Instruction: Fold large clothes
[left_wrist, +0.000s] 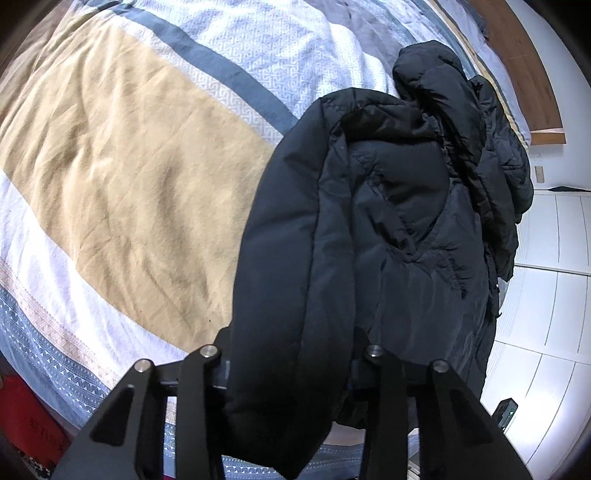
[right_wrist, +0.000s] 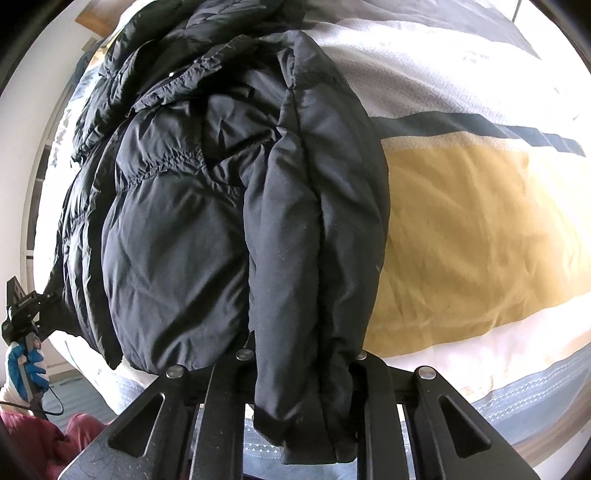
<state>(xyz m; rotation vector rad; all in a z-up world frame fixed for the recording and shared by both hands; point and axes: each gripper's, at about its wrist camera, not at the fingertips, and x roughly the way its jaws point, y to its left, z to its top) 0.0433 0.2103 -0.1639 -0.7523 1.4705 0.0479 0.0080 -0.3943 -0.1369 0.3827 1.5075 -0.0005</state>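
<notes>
Gripping a black puffer jacket (left_wrist: 388, 221) by its two sleeves, both grippers point steeply down over a striped bedspread (left_wrist: 129, 166). The left gripper (left_wrist: 291, 354) is clamped on one sleeve cuff (left_wrist: 273, 406), the right gripper (right_wrist: 303, 354) on the other sleeve (right_wrist: 314, 258); each sleeve runs from 6 o'clock up toward 12 o'clock, away from its claw. The jacket's body lies at 1 o'clock from the left claw and 10 o'clock from the right, so the garment sits between both hands, its long axis stretching away up the bed.
</notes>
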